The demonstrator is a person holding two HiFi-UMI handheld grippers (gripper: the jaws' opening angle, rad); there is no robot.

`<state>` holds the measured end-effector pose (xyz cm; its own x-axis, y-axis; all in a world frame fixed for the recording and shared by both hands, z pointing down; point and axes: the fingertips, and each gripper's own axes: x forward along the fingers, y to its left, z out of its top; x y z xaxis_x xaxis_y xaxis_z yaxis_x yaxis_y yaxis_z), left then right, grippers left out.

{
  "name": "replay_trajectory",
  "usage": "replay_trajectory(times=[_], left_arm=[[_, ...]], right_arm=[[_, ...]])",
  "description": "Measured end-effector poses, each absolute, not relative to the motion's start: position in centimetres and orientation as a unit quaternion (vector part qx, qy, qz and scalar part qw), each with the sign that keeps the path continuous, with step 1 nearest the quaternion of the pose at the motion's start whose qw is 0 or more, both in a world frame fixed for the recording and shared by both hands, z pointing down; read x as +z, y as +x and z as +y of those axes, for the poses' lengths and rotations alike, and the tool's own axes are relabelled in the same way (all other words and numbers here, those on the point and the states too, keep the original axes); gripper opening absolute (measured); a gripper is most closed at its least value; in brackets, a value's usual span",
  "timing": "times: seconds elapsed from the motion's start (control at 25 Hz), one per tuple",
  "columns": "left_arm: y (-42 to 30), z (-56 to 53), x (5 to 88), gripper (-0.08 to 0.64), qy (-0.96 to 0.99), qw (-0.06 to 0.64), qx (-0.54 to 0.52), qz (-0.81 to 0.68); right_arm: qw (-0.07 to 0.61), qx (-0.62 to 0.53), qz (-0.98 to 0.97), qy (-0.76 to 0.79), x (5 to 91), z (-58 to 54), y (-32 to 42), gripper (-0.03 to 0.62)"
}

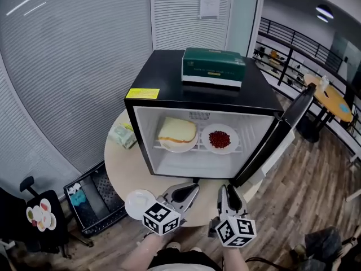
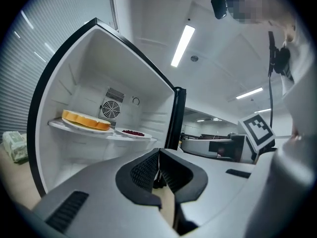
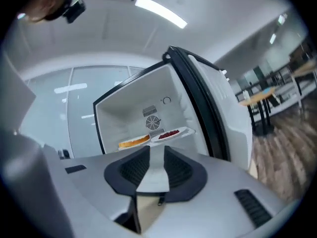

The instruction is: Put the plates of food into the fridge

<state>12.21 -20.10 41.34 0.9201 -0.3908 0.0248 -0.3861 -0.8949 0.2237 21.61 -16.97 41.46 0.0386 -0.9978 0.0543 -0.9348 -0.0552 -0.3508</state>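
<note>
My left tool (image 1: pixel 192 188) is clenched, its pads pressed together with nothing between them (image 2: pixel 158 155). My right tool (image 1: pixel 225 191) is released: its jaws stand apart with only empty space between them (image 3: pixel 156 152). Both tools sit side by side over the near edge of the round table (image 1: pixel 127 171), pointing level into the open fridge (image 1: pixel 169 75).

The fridge is black and stands on the table, its door (image 1: pixel 282 131) swung wide toward the right edge. Both plates of food are on the white shelf (image 1: pixel 198 150) inside. The plate with the sandwich (image 1: pixel 177 134) lies toward the shelf's left end, and the plate of red food (image 1: pixel 220 139) toward its right end, just beside the first. From my left tool's view the sandwich plate (image 2: pixel 85 121) is the nearer of the two.

A green box (image 1: pixel 213 66) lies on top of the fridge near its back edge. A small white dish (image 1: pixel 139 203) rests at the table's near edge, just beside my left tool, and a pale green packet (image 1: pixel 123 134) lies by the fridge's left wall.
</note>
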Motion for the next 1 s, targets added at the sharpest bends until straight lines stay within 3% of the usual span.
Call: replay_trajectory(times=[0.12,0.32,1.0], left_arm=[[11.9,-19.1,42.0,0.005,0.974,0.110,-0.002,-0.197],[11.7,-16.5,42.9,0.005,0.976,0.111,0.003,-0.187],[11.5,-14.3,43.2,0.005,0.974,0.112,0.006,-0.198]], right_arm=[[0.046,-0.076,0.680,-0.728,42.0,-14.8,20.9,0.008],[-0.019,-0.051,0.686,-0.725,44.2,-11.5,19.0,0.006],[0.016,-0.105,0.666,-0.738,45.6,-10.5,20.0,0.006]])
